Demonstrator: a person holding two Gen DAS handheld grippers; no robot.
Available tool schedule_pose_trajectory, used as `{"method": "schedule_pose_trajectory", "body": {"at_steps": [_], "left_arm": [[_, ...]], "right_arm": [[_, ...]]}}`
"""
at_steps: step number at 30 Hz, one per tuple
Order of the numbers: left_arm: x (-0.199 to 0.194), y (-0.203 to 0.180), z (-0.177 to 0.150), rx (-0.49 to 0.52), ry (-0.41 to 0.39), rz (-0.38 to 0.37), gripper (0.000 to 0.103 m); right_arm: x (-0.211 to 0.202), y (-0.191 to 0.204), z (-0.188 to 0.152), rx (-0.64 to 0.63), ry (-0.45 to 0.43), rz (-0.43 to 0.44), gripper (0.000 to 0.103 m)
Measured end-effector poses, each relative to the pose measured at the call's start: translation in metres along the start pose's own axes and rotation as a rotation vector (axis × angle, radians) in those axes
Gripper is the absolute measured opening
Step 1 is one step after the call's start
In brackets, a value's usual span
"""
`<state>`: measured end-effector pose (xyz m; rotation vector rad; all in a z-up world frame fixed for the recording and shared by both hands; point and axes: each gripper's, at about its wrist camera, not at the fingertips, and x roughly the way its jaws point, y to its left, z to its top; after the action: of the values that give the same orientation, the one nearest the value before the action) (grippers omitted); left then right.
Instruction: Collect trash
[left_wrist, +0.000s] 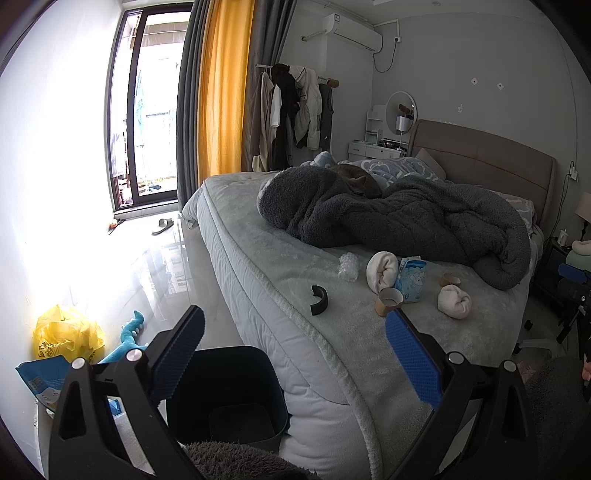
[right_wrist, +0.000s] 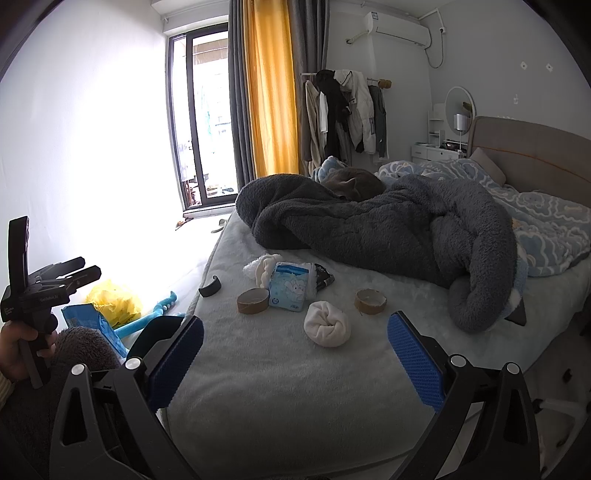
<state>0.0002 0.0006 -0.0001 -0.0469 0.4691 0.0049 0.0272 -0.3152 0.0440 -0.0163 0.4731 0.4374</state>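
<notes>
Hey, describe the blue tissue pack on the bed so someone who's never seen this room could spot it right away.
Start at the bed and find the small cluster of litter just in front of the dark grey blanket. The tissue pack lies in the middle of it, with a cardboard tape ring beside it. It is the only soft blue-and-white packet there, printed with a cartoon animal.

Little can be read. In the right wrist view, at the left edge of the frame, the left tool (right_wrist: 55, 275) carries small white lettering on its black body; it is too small to make out for sure. The blue and white tissue pack (right_wrist: 289, 287) in the middle of the bed shows a cartoon figure and a round mark, its print too blurred to read. In the left wrist view, the blue bag (left_wrist: 40, 380) at lower left bears unreadable characters.
</notes>
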Motion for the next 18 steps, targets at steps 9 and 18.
{"method": "schedule_pose_trajectory", "body": {"at_steps": [9, 18], "left_arm": [[0.0002, 0.0000, 0.0001, -0.001, 0.001, 0.000, 0.100], [0.0003, 0.0000, 0.0001, 0.000, 0.001, 0.000, 0.100]], "right_arm": [[0.0004, -0.0003, -0.0005, 0.001, 0.001, 0.000, 0.101], [0.0001, -0.0005, -0.0013, 0.000, 0.001, 0.000, 0.101]]}}
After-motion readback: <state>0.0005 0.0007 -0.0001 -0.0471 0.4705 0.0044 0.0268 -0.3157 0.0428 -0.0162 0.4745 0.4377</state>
